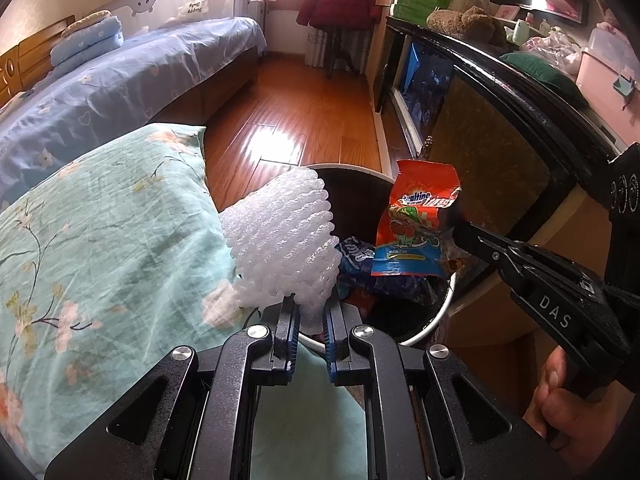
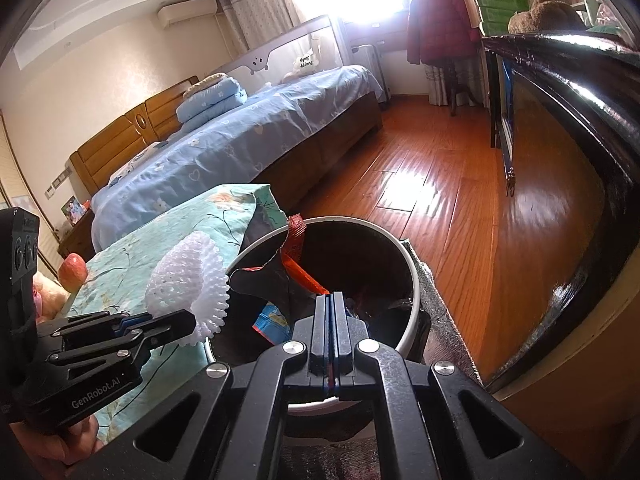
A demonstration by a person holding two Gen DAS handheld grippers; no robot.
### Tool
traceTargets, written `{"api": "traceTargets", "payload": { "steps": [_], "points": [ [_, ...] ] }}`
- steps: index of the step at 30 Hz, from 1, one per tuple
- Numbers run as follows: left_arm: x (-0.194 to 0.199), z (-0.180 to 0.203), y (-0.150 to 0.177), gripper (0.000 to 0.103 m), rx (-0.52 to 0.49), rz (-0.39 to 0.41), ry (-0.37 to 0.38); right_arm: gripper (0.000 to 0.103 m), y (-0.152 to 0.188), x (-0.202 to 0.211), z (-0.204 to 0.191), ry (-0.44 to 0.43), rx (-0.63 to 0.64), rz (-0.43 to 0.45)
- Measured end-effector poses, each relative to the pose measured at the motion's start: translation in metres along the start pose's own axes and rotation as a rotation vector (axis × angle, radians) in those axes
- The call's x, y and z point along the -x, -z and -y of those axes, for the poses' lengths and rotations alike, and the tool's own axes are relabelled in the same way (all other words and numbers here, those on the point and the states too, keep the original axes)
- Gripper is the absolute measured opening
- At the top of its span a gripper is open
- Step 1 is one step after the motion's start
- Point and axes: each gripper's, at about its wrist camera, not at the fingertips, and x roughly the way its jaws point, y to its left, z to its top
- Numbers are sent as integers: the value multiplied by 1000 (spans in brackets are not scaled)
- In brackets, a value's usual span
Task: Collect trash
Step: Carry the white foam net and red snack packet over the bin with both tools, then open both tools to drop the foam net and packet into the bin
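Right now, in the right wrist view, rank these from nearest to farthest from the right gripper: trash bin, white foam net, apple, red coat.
1. Trash bin: directly below the right gripper.
2. White foam net: to the left, in the left gripper.
3. Apple: far left on the floral cushion.
4. Red coat: hanging across the room.

- Left gripper [image 1: 311, 312]: over the near rim of the trash bin [image 1: 436, 312], jaws pinched on a white foam fruit net [image 1: 280, 236].
- Right gripper [image 2: 331, 304]: above the bin's opening, jaws pressed together on an orange snack wrapper [image 1: 416, 224].
- Bare hand [image 1: 560, 404] grips its handle, right of the bin.
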Motion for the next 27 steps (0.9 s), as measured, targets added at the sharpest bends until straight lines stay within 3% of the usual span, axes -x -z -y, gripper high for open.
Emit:
{"api": "traceTargets", "payload": {
  "steps": [27],
  "points": [
    [-17,-1,-11,10,-1,-22,9,1,-10,-20,5,39,19,-48]
  ]
}}
